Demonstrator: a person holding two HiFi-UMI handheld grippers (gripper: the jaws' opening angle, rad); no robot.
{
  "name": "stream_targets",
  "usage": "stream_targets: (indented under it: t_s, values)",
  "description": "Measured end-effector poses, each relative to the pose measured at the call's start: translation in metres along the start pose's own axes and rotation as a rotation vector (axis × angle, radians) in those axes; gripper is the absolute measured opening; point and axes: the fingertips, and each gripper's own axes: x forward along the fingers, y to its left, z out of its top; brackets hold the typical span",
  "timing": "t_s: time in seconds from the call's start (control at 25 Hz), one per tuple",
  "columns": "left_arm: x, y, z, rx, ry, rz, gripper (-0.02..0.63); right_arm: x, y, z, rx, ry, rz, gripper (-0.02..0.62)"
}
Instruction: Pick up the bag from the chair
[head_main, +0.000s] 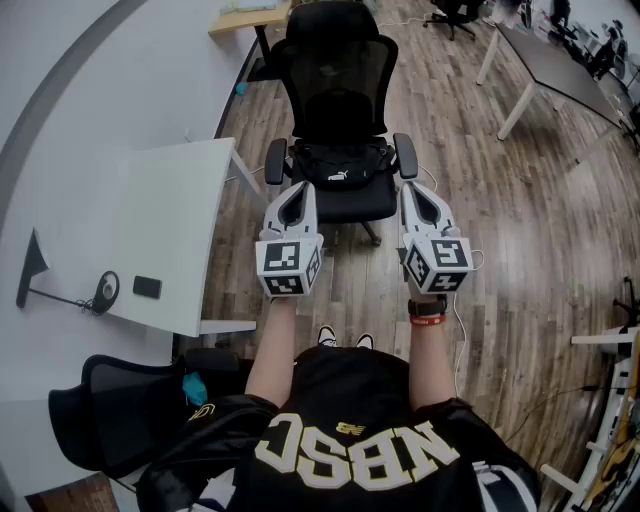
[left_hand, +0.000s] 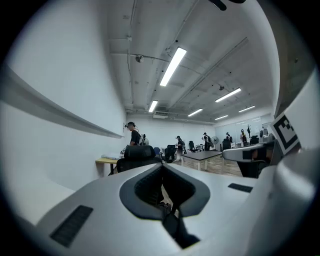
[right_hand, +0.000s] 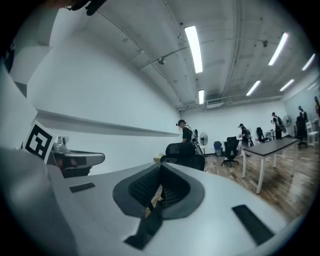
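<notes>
A: The white plastic left gripper (head_main: 299, 188) and its twin, the right gripper (head_main: 411, 187), hang side by side, each with its jaws brought together on nothing.

B: And the bag?

A: The black soft fabric bag with a white logo (head_main: 340, 166) lies on the seat (head_main: 352, 203) of the black mesh-backed office chair (head_main: 340, 70), just beyond both grippers and to the right of the white rectangular desk (head_main: 150, 200).

B: Which way does it run?

A: Its long axis lies across the seat, between the armrests (head_main: 276, 160), with the logo toward the front edge.

B: It looks limp, probably light, and likely to sag. I'd open wide and pinch a top fold near the middle. I can't make out a handle.
</notes>
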Motion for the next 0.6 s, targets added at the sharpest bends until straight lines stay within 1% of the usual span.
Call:
stream_targets:
  t_s: [0.16,0.28,0.48,0.6]
  values:
    - [-0.007,-0.010,-0.003,-0.012,0.003,0.015,0.014,-0.012,-0.003,-0.001,0.016,-0.023,0.002,0.009]
    - [-0.012,-0.022,-0.007,-0.016,0.006,0.021,0.014,-0.021,-0.008,-0.005,0.025,-0.022,0.011,0.009]
    - [-0.019,-0.035,-0.026,-0.032,0.026,0.035,0.014,-0.022,-0.008,-0.025,0.054,0.013,0.054,0.009]
    - [-0.016,-0.036,-0.037,-0.041,0.050,0.041,0.014,-0.014,-0.003,-0.035,0.048,0.044,0.086,0.009]
